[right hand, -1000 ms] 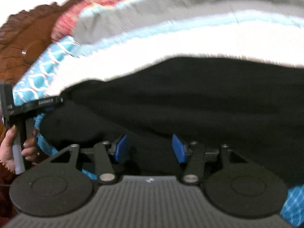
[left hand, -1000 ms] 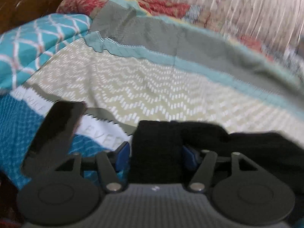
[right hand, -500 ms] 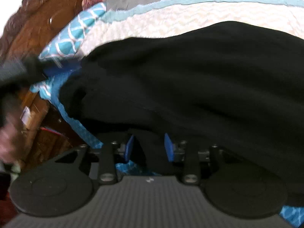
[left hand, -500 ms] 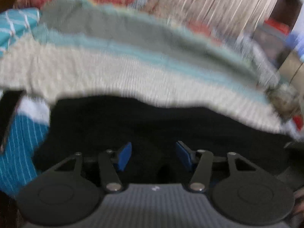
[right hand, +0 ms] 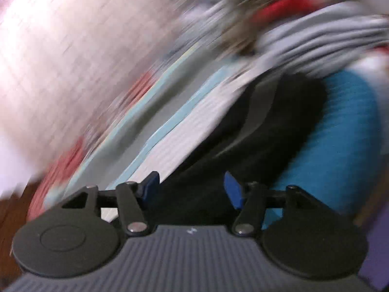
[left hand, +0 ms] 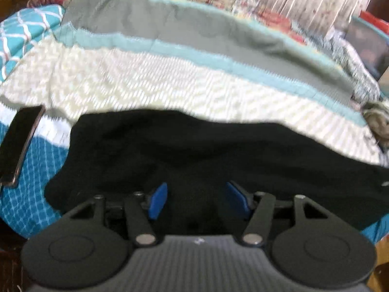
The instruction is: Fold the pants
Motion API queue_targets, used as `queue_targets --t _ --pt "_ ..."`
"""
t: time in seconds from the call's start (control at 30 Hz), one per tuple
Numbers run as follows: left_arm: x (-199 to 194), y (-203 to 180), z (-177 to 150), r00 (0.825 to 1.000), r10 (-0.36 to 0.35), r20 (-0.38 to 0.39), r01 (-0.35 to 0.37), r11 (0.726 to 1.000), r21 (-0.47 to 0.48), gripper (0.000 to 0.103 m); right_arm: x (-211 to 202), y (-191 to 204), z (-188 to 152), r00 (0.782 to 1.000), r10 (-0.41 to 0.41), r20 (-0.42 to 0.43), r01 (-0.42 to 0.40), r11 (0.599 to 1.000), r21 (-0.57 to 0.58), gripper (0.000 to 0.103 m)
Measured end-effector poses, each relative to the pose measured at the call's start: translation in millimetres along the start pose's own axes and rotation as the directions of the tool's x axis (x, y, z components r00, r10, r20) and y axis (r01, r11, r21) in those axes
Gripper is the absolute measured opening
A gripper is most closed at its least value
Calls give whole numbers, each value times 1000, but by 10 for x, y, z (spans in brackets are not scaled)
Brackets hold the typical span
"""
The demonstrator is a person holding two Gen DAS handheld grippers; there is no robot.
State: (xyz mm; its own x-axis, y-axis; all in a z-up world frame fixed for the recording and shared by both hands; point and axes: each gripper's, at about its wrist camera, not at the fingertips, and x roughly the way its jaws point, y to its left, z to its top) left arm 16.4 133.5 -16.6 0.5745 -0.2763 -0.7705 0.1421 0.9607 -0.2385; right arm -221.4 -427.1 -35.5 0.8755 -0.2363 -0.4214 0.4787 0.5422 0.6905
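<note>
We see black pants [left hand: 218, 150] lying in a long band across the near edge of a bed [left hand: 150, 82], on a striped quilt with a teal sheet [left hand: 26, 194] at the near left corner, where a dark phone-like slab [left hand: 20, 143] also rests. The left gripper [left hand: 195, 200] hangs over the pants with its jaws apart, dark cloth beneath and between the blue pads [left hand: 158, 200], though we cannot tell whether they press on it. In the right wrist view, heavily blurred and tilted, the right gripper [right hand: 192, 189] also stands with jaws apart over the pants [right hand: 255, 141], and nothing looks pinched. We judge the fold is between grips: one layer looks laid down, and the next move calls for finding a fresh hold at an end of the band and carrying it over evenly. Against a second ago, the left view now shows the pants spread wide where only a narrow bunch sat between its pads. The left jaws have just been opening slightly. The right jaws, nearly together on cloth half a second ago, have just been opening, and that view has swung sharply away toward the far end of the bed.
</note>
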Motion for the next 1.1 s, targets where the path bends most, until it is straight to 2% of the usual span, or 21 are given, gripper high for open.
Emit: queue_targets --t 0.1,0.23,0.33,0.5,0.53,0.57,0.63,0.67,0.77,0.83,0.9,0.93,1.0,1.1 --pt "36 -193 117 999 -34 -7 33 999 -10 58 -2 -426 187 994 -81 70 75 994 85 63" --pt "206 -527 159 995 -78 -69 78 997 -1 58 176 -610 237 995 -70 69 59 987 147 65" --pt "349 -774 120 988 -104 -116 107 994 20 59 340 -657 274 996 -70 56 63 989 130 67" --pt "544 -1135 -27 977 -104 -187 120 990 76 62 576 -634 388 997 -67 37 64 995 75 68" --pt "572 -1180 -43 975 -100 -199 119 989 85 62 530 -600 411 997 -73 30 71 996 60 61" --pt "590 -1222 -58 972 -99 -212 120 989 91 62 543 -577 426 996 -81 22 81 996 39 38" --pt "635 -1274 -51 968 -109 -228 133 987 89 62 590 -543 464 998 -66 -11 66 998 16 20" --pt "645 -1299 -45 965 -120 -232 143 986 84 62 529 -503 452 998 -57 1 57 998 4 18" --pt "683 -1391 -14 958 -162 -237 184 980 73 62 350 -174 422 1000 3 27 0 992 -125 17" --pt "732 -1465 14 949 -193 -248 215 975 64 62 277 162 359 999 44 16 -39 964 -264 17" --pt "788 -1558 59 938 -227 -261 248 967 53 62 247 542 219 995 92 -30 -96 902 -421 17" --pt "807 -1606 83 932 -246 -265 267 963 46 62 254 715 119 992 109 -62 -125 858 -498 17" --pt "840 -1711 129 917 -291 -272 311 950 30 63 280 1054 -181 983 125 -136 -184 740 -647 18" --pt "885 -1899 158 896 -344 -282 367 929 34 70 358 1349 -705 961 123 -247 -272 577 -770 18"
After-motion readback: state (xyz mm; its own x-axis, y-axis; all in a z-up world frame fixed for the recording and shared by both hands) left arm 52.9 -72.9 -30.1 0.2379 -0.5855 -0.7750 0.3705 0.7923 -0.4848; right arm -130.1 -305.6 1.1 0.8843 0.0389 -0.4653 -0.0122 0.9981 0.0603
